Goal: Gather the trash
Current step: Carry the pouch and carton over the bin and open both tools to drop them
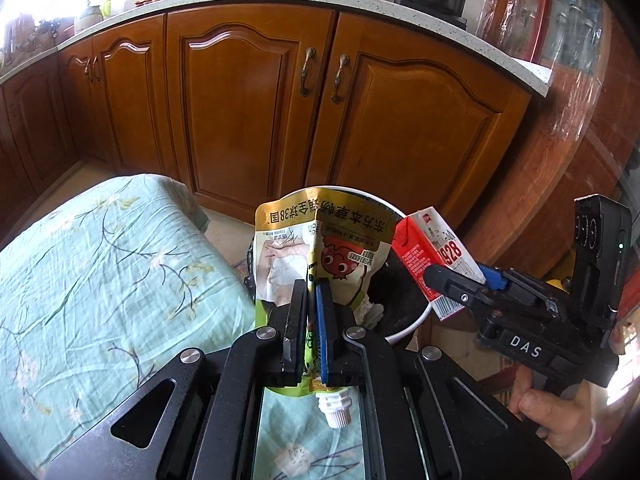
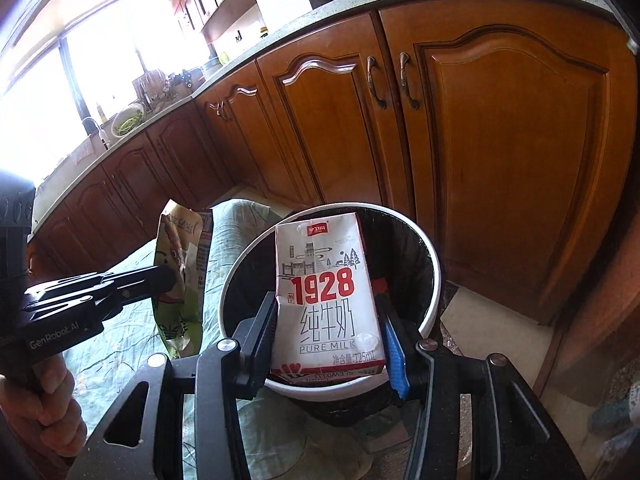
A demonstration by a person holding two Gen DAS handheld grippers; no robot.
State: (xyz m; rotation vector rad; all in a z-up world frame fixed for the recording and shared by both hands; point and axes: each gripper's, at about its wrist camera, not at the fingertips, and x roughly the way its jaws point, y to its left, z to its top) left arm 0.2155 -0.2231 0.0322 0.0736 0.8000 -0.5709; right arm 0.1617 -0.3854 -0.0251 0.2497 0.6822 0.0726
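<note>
Now I have both pieces over the white-rimmed trash bin: my left gripper pinches the spouted drink pouch at its near edge, my right gripper clamps the milk carton above the black liner. I'd centre each before spreading the jaws, pouch especially, lest it snag the rim.

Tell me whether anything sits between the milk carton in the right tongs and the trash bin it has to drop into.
Nothing visible does. The milk carton, held in the right tongs, hangs over the open mouth of the trash bin, whose black liner is uncovered. The pouch in the left tongs is off to the side.
</note>
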